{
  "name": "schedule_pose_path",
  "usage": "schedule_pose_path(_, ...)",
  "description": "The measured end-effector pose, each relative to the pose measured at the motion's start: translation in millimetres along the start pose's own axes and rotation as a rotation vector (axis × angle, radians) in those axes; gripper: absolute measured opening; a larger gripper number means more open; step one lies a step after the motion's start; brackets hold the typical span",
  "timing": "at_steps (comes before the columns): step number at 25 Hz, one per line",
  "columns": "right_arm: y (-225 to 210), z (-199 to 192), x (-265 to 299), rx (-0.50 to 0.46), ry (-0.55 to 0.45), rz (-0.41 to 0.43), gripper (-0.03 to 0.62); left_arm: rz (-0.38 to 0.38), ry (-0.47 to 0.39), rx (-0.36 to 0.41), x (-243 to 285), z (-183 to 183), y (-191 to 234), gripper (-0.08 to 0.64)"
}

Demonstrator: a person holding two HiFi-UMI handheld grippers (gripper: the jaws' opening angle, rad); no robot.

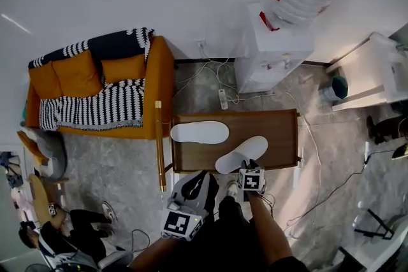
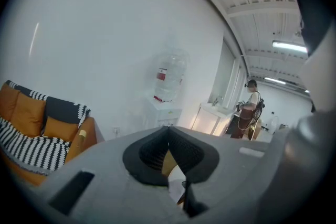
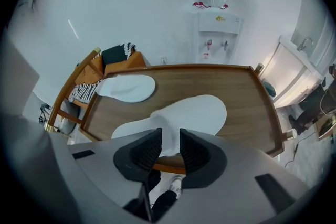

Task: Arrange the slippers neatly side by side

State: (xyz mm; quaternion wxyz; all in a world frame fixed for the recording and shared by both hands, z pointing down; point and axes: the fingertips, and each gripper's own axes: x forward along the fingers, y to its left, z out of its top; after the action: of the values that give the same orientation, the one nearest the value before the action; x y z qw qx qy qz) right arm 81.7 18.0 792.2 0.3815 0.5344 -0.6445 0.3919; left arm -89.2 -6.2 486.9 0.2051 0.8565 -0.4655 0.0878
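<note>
Two white slippers lie on the low wooden table. One slipper rests flat at the table's far left. The other slipper lies slanted at the near edge, toe pointing right and away. My right gripper is at that slipper's near end; its jaws stand apart with the slipper's edge between them, not squeezed. My left gripper hangs in front of the table's near left corner, tilted up toward the wall, shut with nothing in it.
An orange sofa with a striped throw stands left of the table. Behind it are a water dispenser and a power strip with cables. A white cabinet is at right. A person sits at lower left.
</note>
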Motion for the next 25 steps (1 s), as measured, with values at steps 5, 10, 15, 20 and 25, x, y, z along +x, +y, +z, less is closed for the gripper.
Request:
schedule_pose_path(5,-6,-2,10,-0.020,0.032,-0.061,0.067,-0.002,0.015,-0.005,3,-3,8,0.012)
schedule_pose_path(10,-4,1,4,-0.050,0.018,-0.067,0.026,-0.012,0.005,-0.015,2,-4,15,0.012)
schedule_pose_path(15,-1,6,-12,-0.078,0.001,-0.067,0.021,-0.033,0.005,-0.020,1,0,19,0.012)
schedule_pose_path(20,5,21,-28,-0.154,-0.022,-0.057,0.018,-0.069,-0.022,-0.028,4,9,26,0.012)
schedule_pose_path(25,6,45,-43,-0.217,-0.071,-0.048,0.018,-0.087,-0.041,-0.025,8,20,30,0.012)
